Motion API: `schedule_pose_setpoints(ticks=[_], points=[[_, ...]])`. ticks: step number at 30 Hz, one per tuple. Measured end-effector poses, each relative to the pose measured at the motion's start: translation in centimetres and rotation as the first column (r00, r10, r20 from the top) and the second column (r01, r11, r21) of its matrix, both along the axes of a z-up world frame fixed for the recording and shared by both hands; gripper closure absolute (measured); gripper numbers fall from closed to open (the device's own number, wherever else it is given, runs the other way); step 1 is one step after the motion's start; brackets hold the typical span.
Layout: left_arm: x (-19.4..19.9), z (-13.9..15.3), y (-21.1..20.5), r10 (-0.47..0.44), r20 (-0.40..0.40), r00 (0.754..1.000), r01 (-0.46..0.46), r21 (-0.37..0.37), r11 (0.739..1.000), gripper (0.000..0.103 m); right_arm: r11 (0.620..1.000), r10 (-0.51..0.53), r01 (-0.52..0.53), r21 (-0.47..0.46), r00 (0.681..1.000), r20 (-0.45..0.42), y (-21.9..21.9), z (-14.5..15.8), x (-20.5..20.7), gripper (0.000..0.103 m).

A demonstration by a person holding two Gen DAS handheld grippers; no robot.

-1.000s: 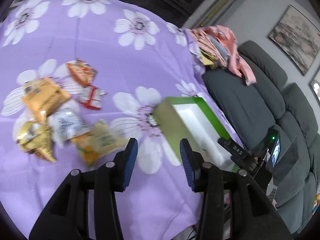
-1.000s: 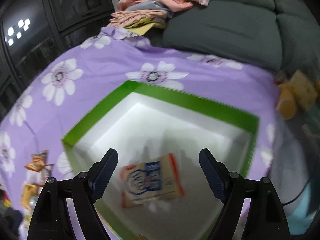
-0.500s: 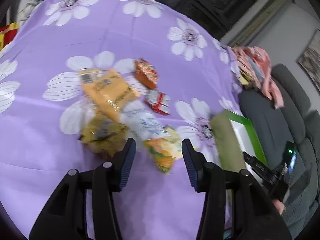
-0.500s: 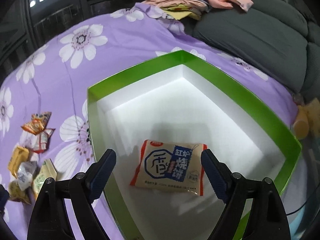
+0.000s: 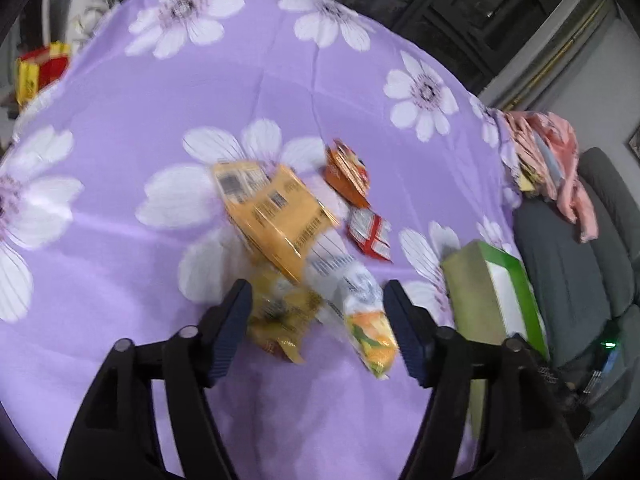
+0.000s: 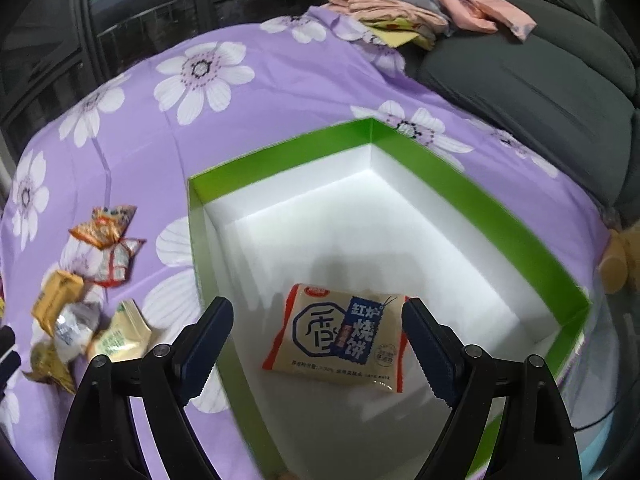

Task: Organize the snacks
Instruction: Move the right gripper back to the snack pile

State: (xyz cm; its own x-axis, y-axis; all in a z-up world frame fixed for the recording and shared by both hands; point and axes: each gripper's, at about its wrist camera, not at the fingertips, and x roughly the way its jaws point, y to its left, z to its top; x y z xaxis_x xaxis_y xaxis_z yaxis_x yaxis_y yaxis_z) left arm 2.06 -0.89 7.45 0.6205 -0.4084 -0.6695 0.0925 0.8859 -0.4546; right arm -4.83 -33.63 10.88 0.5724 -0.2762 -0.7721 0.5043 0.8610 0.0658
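A pile of snack packets lies on the purple flowered cloth (image 5: 120, 260): an orange-yellow packet (image 5: 272, 212), a white packet (image 5: 344, 276), a gold packet (image 5: 280, 316), a yellow-green packet (image 5: 372, 338), a small orange one (image 5: 346, 172) and a red-white one (image 5: 370, 234). My left gripper (image 5: 316, 326) is open, just above the near end of the pile. The green box (image 6: 480, 204) with a white inside holds one biscuit packet (image 6: 340, 336). My right gripper (image 6: 316, 348) is open and empty above that packet. The pile also shows left of the box in the right wrist view (image 6: 80, 308).
The green box (image 5: 492, 292) stands right of the pile. A grey sofa (image 6: 540, 68) runs along the cloth's far side, with folded clothes (image 6: 420, 4) on it. A red and yellow item (image 5: 38, 72) lies beyond the cloth's far left edge.
My left gripper has swung left from the box to the snack pile and opened wider. My right gripper has drawn back a little over the box; the biscuit packet lies released inside.
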Motion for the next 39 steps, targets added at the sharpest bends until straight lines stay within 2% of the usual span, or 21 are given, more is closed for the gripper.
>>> schedule_pose_setpoints(ticks=[2,4,7,8,10,13,15,18,19,22,26,28,31,35,37,39], points=[[0.1,-0.3,0.8,0.026,0.012,1.0,-0.026,-0.029,0.999,0.025,1.0,0.004,-0.004,0.002,0.999,0.034,0.3,1.3,-0.3,0.016],[0.6,-1.1,1.3,0.019,-0.012,1.0,-0.019,-0.066,0.998,0.025,1.0,0.007,-0.006,-0.009,0.996,0.095,1.1,3.0,-0.8,0.008],[1.1,-1.6,1.3,0.027,-0.034,0.999,-0.028,-0.028,0.999,0.025,0.997,0.071,-0.071,-0.004,0.981,0.18,2.9,4.8,-0.6,0.007],[1.1,-1.6,1.3,0.027,-0.028,0.999,-0.027,-0.017,0.999,0.025,0.994,0.098,-0.106,0.027,0.975,0.199,3.4,5.0,-0.1,0.007],[1.2,-1.8,1.5,0.026,-0.034,0.999,-0.026,-0.006,1.0,0.025,0.972,0.152,-0.184,0.148,0.968,0.201,4.6,5.0,1.7,0.007],[1.7,-2.5,2.4,0.032,-0.062,0.998,-0.034,-0.036,0.999,0.025,0.938,0.196,-0.245,0.246,0.959,0.207,6.4,4.9,4.3,0.007],[2.0,-2.8,3.0,0.048,-0.076,0.996,-0.051,-0.035,0.998,0.025,0.906,0.224,-0.277,0.322,0.955,0.193,7.5,4.5,6.2,0.007],[2.3,-2.9,3.6,0.064,-0.075,0.995,-0.067,-0.035,0.997,0.025,0.827,0.308,-0.377,0.417,0.924,0.226,8.7,3.7,9.7,0.007],[2.4,-2.9,3.7,0.067,-0.074,0.995,-0.07,-0.04,0.997,0.025,0.812,0.325,-0.386,0.439,0.922,0.21,9.0,2.9,11.1,0.007],[2.5,-3.2,3.6,0.055,-0.083,0.995,-0.06,-0.055,0.997,0.025,0.814,0.299,-0.336,0.473,0.942,0.154,9.3,0.2,12.8,0.007],[1.9,-3.9,2.6,0.023,-0.087,0.996,-0.03,-0.079,0.996,0.025,0.743,0.368,-0.404,0.533,0.912,0.178,10.4,-1.6,12.8,0.009],[1.8,-4.2,2.1,0.019,-0.099,0.995,-0.03,-0.102,0.994,0.026,0.735,0.386,-0.42,0.533,0.905,0.181,10.8,-2.3,12.2,0.01],[1.8,-4.2,1.3,-0.013,-0.094,0.995,0.002,-0.118,0.993,0.026,0.742,0.374,-0.399,0.539,0.913,0.16,10.9,-3.0,12.2,0.013],[0.8,-4.5,0.8,-0.024,-0.068,0.997,0.018,-0.096,0.995,0.027,0.71,0.37,-0.398,0.58,0.913,0.173,10.0,-3.8,12.4,0.018],[0.7,-4.8,0.5,-0.04,-0.084,0.996,0.032,-0.094,0.995,0.027,0.695,0.351,-0.371,0.617,0.923,0.16,9.4,-4.5,12.3,0.027],[0.9,-4.8,0.3,-0.048,-0.077,0.996,0.039,-0.113,0.993,0.028,0.693,0.358,-0.36,0.625,0.924,0.134,9.1,-5.0,12.2,0.03]])
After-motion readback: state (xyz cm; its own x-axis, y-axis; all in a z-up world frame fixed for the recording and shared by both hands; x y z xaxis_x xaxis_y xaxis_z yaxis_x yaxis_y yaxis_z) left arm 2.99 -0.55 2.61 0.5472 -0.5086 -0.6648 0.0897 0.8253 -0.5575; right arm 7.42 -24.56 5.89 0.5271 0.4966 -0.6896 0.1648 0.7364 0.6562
